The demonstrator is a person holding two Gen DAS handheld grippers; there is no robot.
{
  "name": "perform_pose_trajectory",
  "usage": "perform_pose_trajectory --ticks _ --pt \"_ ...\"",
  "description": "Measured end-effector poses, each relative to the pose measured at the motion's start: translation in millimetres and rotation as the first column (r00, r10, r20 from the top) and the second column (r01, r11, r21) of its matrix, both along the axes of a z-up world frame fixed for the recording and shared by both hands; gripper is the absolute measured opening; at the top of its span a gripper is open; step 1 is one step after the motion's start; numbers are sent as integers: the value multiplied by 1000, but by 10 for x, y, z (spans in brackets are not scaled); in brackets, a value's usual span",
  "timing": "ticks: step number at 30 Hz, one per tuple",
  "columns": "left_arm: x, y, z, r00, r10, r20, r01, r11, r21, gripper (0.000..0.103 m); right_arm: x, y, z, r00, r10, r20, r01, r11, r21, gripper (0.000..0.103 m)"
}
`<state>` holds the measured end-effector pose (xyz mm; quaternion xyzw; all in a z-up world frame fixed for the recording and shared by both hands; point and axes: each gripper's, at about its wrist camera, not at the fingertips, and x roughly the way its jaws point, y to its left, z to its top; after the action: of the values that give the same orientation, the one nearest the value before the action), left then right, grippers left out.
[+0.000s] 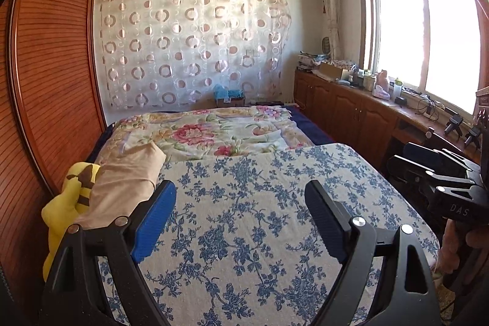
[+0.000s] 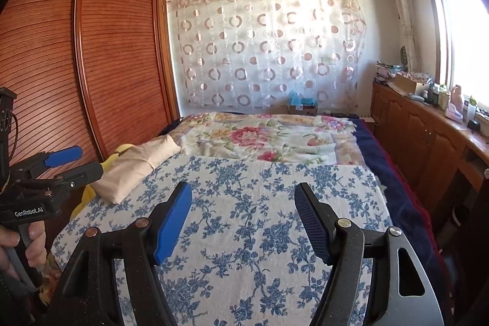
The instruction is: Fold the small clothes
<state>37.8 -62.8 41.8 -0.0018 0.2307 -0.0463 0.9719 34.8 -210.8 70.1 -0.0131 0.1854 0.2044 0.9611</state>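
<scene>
A folded beige garment (image 1: pixel 125 182) lies at the left edge of the blue-flowered cloth (image 1: pixel 259 219) on the bed, partly over a yellow garment (image 1: pixel 73 203). Both show in the right wrist view, the beige one (image 2: pixel 134 170) over the yellow one (image 2: pixel 119 150). My left gripper (image 1: pixel 240 197) is open and empty above the flowered cloth, just right of the beige garment. My right gripper (image 2: pixel 243 200) is open and empty above the cloth (image 2: pixel 259 234). The left gripper also shows at the left of the right wrist view (image 2: pixel 79 162), the right gripper's body at the right of the left wrist view (image 1: pixel 437 176).
A wooden slatted wardrobe (image 1: pixel 52 81) stands close along the bed's left side. A floral quilt (image 1: pixel 214 133) covers the far half of the bed. Wooden cabinets (image 1: pixel 351 109) with clutter run under the window on the right.
</scene>
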Motion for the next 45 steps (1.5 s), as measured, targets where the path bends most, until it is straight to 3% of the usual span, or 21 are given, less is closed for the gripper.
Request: perform_pose_trajectory --ticks 5,7,10,45 --pt "-104 10 149 999 8 34 -8 1000 3 87 -131 -35 57 999 -15 29 14 1000 14 77" --pt "-141 14 195 999 15 46 -15 1000 5 87 -168 -50 65 999 -25 40 25 1000 16 87" --pt "-198 47 253 997 32 64 -32 999 6 87 -221 -56 34 998 -38 51 37 999 17 91" --pt "-204 120 259 997 48 61 -48 999 -1 87 -190 -79 -34 997 -52 63 52 999 10 91"
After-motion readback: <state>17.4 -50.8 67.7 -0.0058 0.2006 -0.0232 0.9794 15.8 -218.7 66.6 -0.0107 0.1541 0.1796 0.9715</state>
